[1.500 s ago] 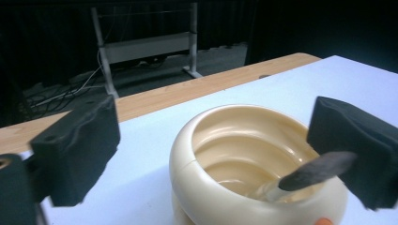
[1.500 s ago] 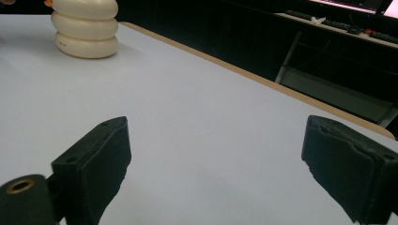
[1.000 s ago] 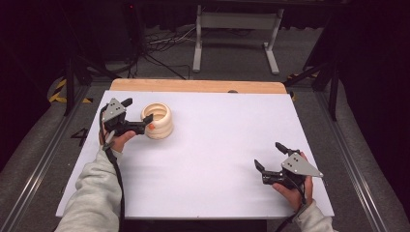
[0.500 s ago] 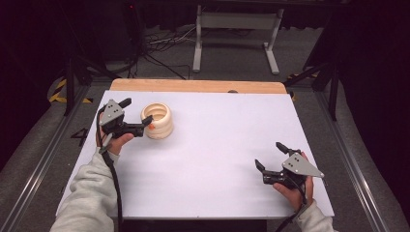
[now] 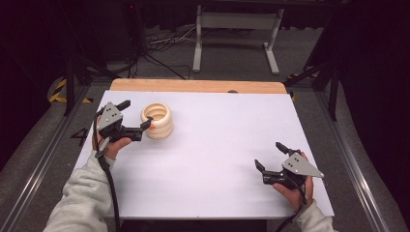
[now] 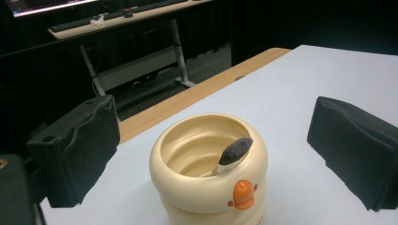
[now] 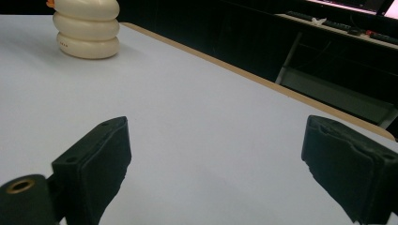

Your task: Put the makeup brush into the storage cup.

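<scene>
Near the far left corner of the worktop (image 5: pixel 212 159) stands a cream ribbed duck-faced pot (image 5: pixel 157 120), upright, its orange beak turned toward the left hand-held gripper (image 5: pixel 136 116). A utensil with a dark tip (image 6: pixel 234 151) leans inside it against the near rim. In the left gripper view the jaws stand wide apart, one on each side of the pot and short of it, touching nothing; in the high view one jaw tip sits just beside the beak, and whether it brushes the wall cannot be told from there.

The step in hand looks like the approach to a grasp: the left hand-held gripper is lined up with the pot but not around it. The next move probably calls for easing forward until the jaws flank the ribbed wall, then closing on it squarely so the rounded body does not slip or tip, or else narrowing in on the utensil instead.

The right hand-held gripper (image 5: pixel 271 155) hovers near the near right corner, well apart from the pot, jaws wide and empty, seemingly waiting.
</scene>
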`<action>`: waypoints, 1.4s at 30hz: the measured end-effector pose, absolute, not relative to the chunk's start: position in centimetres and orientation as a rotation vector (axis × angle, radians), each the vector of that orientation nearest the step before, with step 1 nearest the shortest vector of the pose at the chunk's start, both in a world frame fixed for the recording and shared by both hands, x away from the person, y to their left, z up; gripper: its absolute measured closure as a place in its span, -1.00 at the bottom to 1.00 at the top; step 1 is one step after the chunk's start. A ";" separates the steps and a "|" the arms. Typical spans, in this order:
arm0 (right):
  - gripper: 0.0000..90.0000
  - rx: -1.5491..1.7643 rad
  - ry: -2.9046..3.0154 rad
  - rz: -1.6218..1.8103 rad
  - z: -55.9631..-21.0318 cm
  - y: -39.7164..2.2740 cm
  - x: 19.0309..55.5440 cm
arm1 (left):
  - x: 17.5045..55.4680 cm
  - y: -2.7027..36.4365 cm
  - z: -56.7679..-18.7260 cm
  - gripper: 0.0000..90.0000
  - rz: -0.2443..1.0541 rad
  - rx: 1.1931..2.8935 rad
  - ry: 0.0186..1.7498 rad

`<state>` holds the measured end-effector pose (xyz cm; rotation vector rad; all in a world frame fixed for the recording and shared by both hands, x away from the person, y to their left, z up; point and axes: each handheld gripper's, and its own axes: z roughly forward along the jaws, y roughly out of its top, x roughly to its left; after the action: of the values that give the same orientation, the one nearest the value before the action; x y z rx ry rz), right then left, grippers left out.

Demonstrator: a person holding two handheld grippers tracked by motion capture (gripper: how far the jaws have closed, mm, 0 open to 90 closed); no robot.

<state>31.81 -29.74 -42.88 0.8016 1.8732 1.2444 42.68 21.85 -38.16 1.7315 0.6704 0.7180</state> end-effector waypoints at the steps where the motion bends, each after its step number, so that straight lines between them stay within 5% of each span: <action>1: -0.80 0.801 1.874 1.243 -42.9 -29.7 31.8 | 42.6 21.8 -38.1 -0.92 0.718 1.735 0.667; 42: -0.80 0.799 1.877 1.245 -42.9 -29.7 31.8 | 37.5 19.0 -39.4 -0.89 0.715 1.723 0.576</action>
<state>31.77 -29.65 -42.88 0.7986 1.8773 1.2454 37.50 19.02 -39.40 1.7226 0.5755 0.7145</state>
